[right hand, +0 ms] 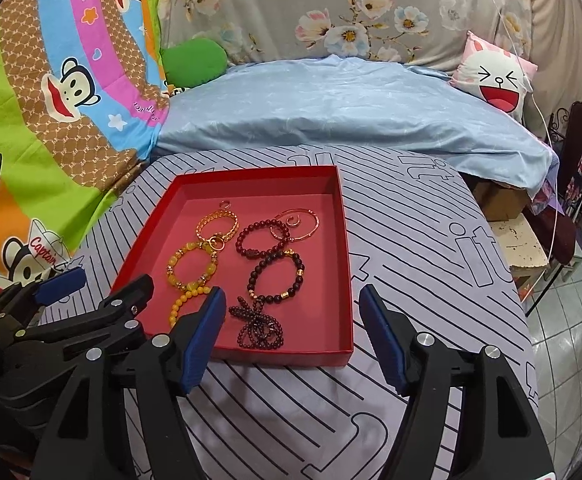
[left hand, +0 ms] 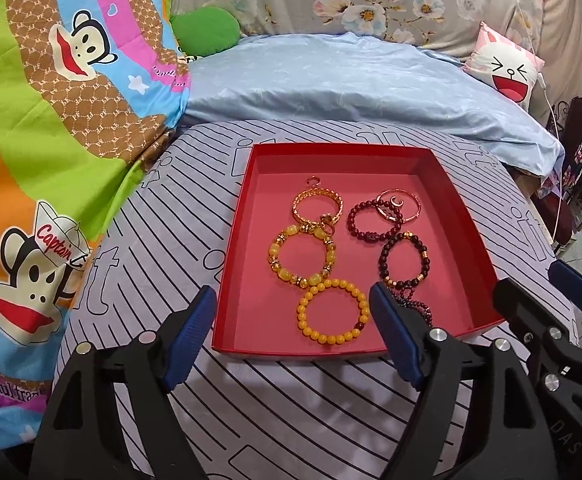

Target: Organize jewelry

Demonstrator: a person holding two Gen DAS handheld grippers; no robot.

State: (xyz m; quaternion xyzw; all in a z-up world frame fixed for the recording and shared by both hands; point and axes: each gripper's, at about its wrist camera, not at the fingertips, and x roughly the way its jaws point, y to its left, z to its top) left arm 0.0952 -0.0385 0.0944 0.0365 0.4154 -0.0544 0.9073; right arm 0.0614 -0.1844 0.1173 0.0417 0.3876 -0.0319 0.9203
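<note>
Both claws, left [left hand: 293, 334] and right [right hand: 293, 334], gape empty just before the red tray [left hand: 227, 280] of bracelets [left hand: 333, 310].

Left gripper [left hand: 293, 334] hangs open over the red tray [left hand: 467, 240]; yellow bracelets [left hand: 333, 312] left (dark ones right).

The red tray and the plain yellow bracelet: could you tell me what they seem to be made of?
Red tray: likely cardboard, matte, with thin, sharply folded walls. Plain yellow bracelet: smooth, glossy, opaque round beads, perhaps resin, glass or stone; the look leaves it open.
</note>
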